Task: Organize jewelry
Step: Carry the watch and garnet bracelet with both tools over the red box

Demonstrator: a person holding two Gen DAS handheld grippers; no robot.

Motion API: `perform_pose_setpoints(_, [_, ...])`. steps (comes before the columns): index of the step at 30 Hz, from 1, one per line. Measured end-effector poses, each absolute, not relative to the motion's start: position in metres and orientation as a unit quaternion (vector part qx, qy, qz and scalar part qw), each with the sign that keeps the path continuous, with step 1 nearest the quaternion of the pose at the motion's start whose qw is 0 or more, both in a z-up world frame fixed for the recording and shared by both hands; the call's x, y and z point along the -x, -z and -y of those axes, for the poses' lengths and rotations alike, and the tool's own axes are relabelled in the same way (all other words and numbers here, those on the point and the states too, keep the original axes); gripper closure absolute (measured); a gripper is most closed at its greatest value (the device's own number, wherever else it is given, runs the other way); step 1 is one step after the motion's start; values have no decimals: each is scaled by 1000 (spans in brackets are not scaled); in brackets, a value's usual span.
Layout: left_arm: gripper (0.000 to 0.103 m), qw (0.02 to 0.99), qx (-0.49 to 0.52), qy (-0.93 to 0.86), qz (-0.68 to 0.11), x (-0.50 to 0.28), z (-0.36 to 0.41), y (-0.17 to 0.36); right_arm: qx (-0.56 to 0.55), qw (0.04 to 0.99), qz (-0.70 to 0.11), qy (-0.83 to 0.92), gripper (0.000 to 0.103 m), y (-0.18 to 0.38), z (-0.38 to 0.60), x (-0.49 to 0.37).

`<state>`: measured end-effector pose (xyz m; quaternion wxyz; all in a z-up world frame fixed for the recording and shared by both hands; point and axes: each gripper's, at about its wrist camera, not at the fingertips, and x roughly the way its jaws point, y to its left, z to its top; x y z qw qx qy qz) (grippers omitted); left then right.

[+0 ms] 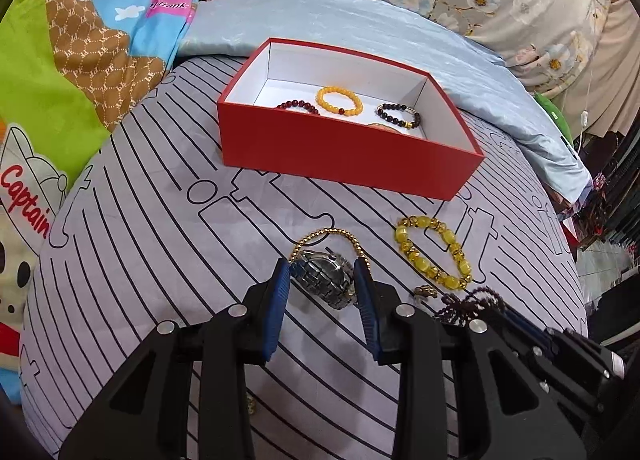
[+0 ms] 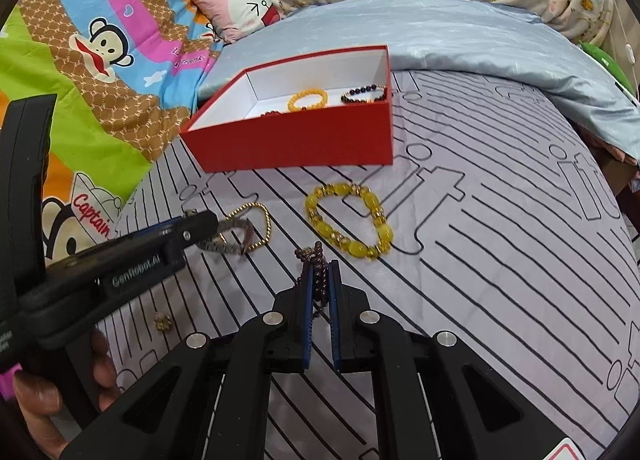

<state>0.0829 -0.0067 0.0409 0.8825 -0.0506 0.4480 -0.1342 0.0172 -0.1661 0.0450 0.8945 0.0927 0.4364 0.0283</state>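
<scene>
My left gripper is shut on a silver metal wristwatch, its blue pads pressing both sides. A thin gold bead bracelet lies on the bedsheet just behind the watch. My right gripper is shut on a dark purple bead strand, which bunches at the fingertips. A chunky yellow bead bracelet lies flat between the grippers and the red box. Inside the box lie an orange bracelet, a dark red one and a black one with a gold charm.
The bed has a striped lilac sheet. A small gold charm lies on it near a person's hand. A cartoon quilt lies to the left, with a pale blue cover and floral bedding behind the box.
</scene>
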Motion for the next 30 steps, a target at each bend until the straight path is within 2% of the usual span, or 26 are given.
perform_pose_setpoints(17, [71, 900, 45, 154, -405, -79, 7, -92, -88, 912, -398, -35, 96, -86, 160, -34])
perform_pose_setpoints(30, [71, 919, 49, 161, -357, -122, 4, -138, -78, 931, -356, -35, 96, -123, 166, -84])
